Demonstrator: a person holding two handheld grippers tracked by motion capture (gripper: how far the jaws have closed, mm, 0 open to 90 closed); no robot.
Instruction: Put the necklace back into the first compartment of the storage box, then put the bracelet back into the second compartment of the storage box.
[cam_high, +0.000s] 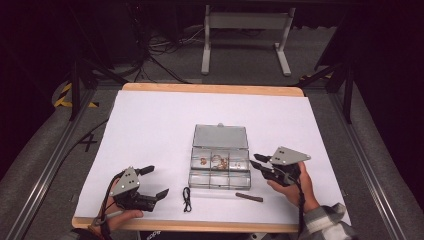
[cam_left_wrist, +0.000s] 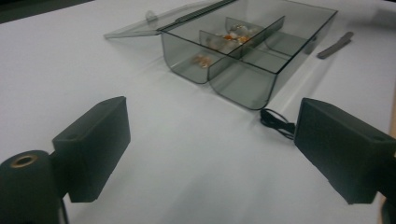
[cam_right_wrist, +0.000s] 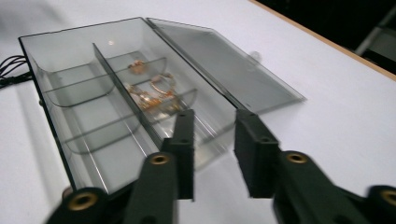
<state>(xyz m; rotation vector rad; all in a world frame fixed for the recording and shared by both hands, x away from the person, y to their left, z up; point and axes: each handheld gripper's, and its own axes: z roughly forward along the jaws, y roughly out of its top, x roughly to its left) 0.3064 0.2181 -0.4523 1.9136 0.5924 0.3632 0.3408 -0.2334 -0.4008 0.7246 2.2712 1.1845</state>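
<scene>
High view: clear compartment box sits mid-table, lid laid open behind it.
Jewellery: gold pieces lie in the back compartments.
Right gripper: beside the box's right end, jaws parted, nothing between.
Left gripper: near-left, jaws wide apart, empty.
Black cord: lies before the box.

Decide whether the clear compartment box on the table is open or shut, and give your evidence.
Open. The box has its hinged lid folded back flat on the white table, leaving the compartments uncovered, with the gold jewellery inside exposed.
</scene>
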